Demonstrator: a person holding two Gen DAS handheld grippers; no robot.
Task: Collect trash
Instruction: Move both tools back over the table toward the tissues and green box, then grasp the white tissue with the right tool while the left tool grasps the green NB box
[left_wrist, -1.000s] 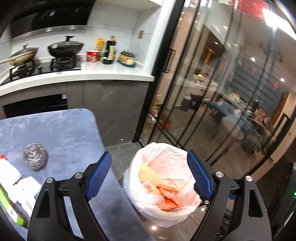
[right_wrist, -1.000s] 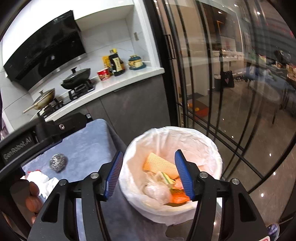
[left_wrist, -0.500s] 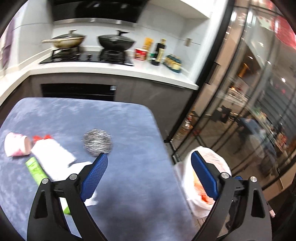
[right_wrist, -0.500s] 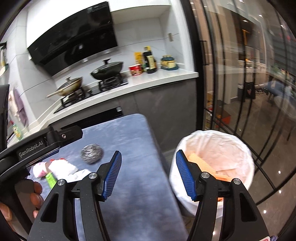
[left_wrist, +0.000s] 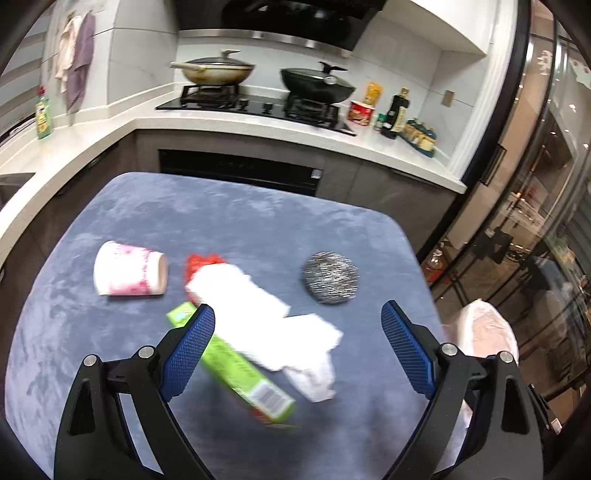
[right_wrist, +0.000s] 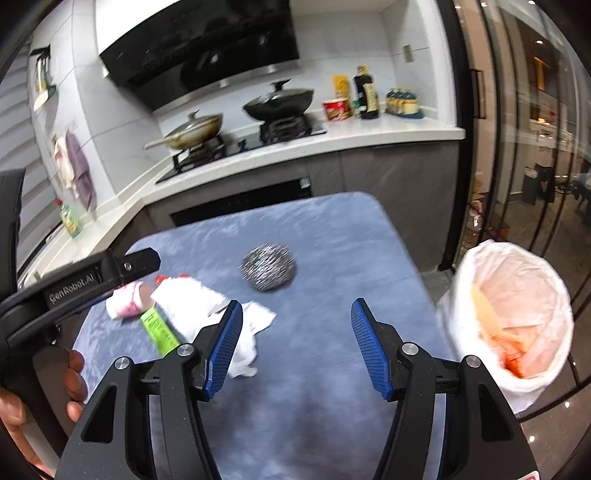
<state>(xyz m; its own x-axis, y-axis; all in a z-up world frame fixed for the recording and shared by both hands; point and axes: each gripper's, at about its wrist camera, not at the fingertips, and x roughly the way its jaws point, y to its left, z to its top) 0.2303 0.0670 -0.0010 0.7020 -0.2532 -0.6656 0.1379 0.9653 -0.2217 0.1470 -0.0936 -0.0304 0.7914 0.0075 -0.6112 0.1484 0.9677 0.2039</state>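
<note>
trash (left_wrist: 258, 314) on table | L claw (left_wrist: 297, 349) wide, empty | R claw (right_wrist: 297, 349) part-open, empty

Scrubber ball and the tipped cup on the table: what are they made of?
Scrubber ball: apparently coiled steel wire, shiny grey, glinting strands. Tipped cup: probably paper, matte white with pink print, thin rim; coating unclear through blur.

the blue surface (right_wrist: 332, 258) is bare on the right and near side. the steel scrubber (right_wrist: 268, 272) sits alone. on the left, the cup (left_wrist: 129, 273), white papers (left_wrist: 258, 306) and green box (left_wrist: 240, 365) crowd together.
</note>
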